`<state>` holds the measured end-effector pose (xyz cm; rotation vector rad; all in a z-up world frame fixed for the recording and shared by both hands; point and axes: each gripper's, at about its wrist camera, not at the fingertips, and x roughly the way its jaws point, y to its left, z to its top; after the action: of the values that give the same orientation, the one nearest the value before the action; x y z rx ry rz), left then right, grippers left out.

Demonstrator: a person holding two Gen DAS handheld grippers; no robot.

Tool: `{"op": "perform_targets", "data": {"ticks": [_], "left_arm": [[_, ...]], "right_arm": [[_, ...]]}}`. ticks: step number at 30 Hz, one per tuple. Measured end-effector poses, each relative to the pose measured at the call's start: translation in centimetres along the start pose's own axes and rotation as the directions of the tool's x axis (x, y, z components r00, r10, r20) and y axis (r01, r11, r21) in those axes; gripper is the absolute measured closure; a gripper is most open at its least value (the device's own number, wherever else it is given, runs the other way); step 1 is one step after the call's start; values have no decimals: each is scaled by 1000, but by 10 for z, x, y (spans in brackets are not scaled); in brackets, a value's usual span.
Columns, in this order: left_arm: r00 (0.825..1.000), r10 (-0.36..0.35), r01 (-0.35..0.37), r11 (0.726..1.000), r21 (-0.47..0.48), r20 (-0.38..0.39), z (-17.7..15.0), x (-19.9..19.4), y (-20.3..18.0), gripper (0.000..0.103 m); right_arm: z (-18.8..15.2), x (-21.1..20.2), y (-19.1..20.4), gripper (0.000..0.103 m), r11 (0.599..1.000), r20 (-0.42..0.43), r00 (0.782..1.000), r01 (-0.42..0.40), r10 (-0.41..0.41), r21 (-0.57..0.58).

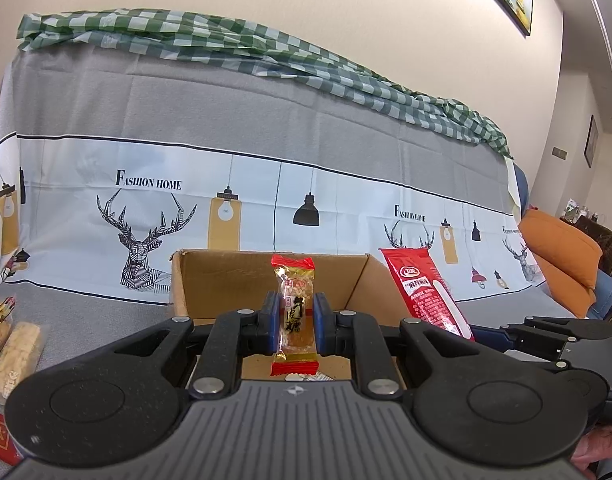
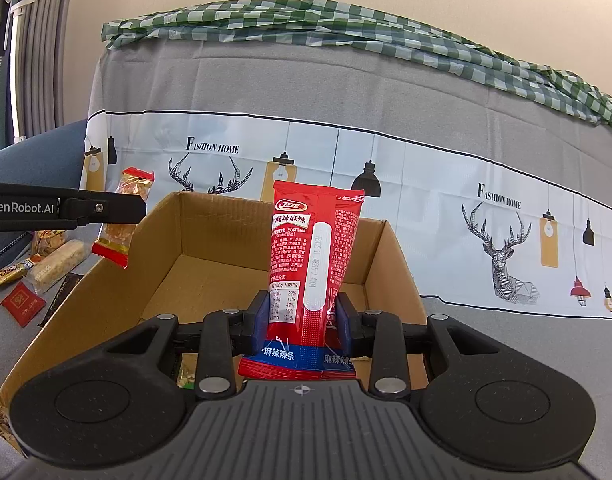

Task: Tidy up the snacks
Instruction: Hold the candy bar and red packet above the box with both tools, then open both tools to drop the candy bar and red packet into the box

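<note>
Behind, you see a deer-print cover (image 1: 266, 140), a green checked cloth (image 2: 306, 24) along its top, and an orange cushion (image 1: 561, 256)

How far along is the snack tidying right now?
Roughly midway, it seems. A few small wrappers already lie in the cardboard box. The left gripper holds a peanut candy and the right gripper a red spicy-strip packet, both above the box. Loose snacks left of it remain.

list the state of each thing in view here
left tongs: shut on the candy
candy: upright, held above the box
right tongs: shut on the red packet
red packet: upright, held above the box
box: open, nearly empty
loose snacks: lying beside the box
</note>
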<state>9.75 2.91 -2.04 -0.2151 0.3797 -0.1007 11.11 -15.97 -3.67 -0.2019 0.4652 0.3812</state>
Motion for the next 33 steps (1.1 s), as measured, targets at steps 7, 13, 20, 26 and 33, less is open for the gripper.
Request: {"op": "perform_targets", "data": {"ticks": [7, 13, 20, 26, 33], "left_arm": [[1000, 1, -1, 1000, 0, 0, 0, 0, 0, 85], [1000, -2, 2, 1000, 0, 1, 0, 0, -1, 85], [1000, -27, 27, 1000, -3, -6, 0, 1, -2, 85], [999, -47, 47, 999, -5, -3, 0, 0, -1, 66], [999, -33, 33, 999, -16, -4, 1, -1, 6, 66]], "right_arm": [[0, 0, 1, 67, 1000, 0, 1000, -2, 2, -3], [0, 0, 1, 67, 1000, 0, 1000, -2, 2, -3], [0, 0, 2, 67, 1000, 0, 1000, -2, 2, -3], [-1, 2, 3, 62, 1000, -10, 1000, 11, -11, -11], [1, 3, 4, 60, 1000, -7, 1000, 18, -18, -3]]}}
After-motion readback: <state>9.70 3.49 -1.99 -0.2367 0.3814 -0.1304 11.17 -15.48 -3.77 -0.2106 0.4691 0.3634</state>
